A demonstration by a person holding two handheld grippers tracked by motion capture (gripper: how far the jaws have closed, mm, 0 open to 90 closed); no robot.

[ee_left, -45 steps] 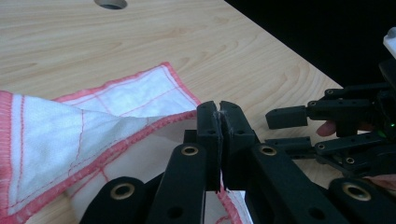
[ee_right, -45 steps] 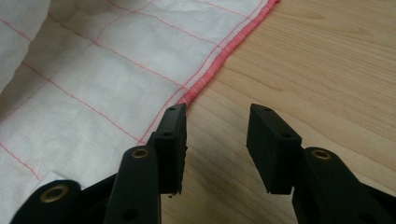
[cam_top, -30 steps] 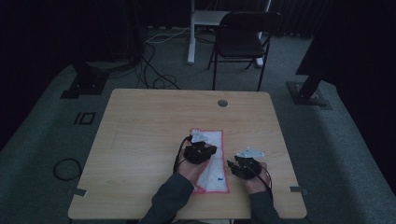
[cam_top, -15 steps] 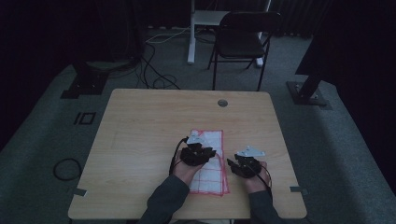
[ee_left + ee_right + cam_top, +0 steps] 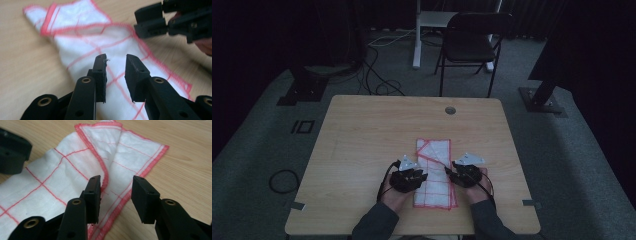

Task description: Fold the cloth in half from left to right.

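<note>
A white cloth (image 5: 433, 172) with a red grid and red hem lies folded lengthwise on the wooden table (image 5: 362, 145), with a slanted flap across its far end. My left gripper (image 5: 413, 176) sits at the cloth's left edge. In the left gripper view its jaws (image 5: 116, 62) stand a little apart over the cloth (image 5: 82, 37), holding nothing. My right gripper (image 5: 456, 175) is at the cloth's right edge. Its jaws (image 5: 116, 183) are open above the hemmed fold of the cloth (image 5: 75, 170), also holding nothing. Each gripper's camera catches the other gripper (image 5: 160, 20) (image 5: 12, 152) close by.
A round cable hole (image 5: 450, 110) sits near the table's far edge. Behind the table stand a dark folding chair (image 5: 472, 45) and a white stand (image 5: 417, 35). Cables (image 5: 377, 80) and metal bases (image 5: 542, 100) lie on the carpet.
My left gripper has drawn back from over the cloth's far part toward the person, to the cloth's left edge. The right gripper has barely shifted.
</note>
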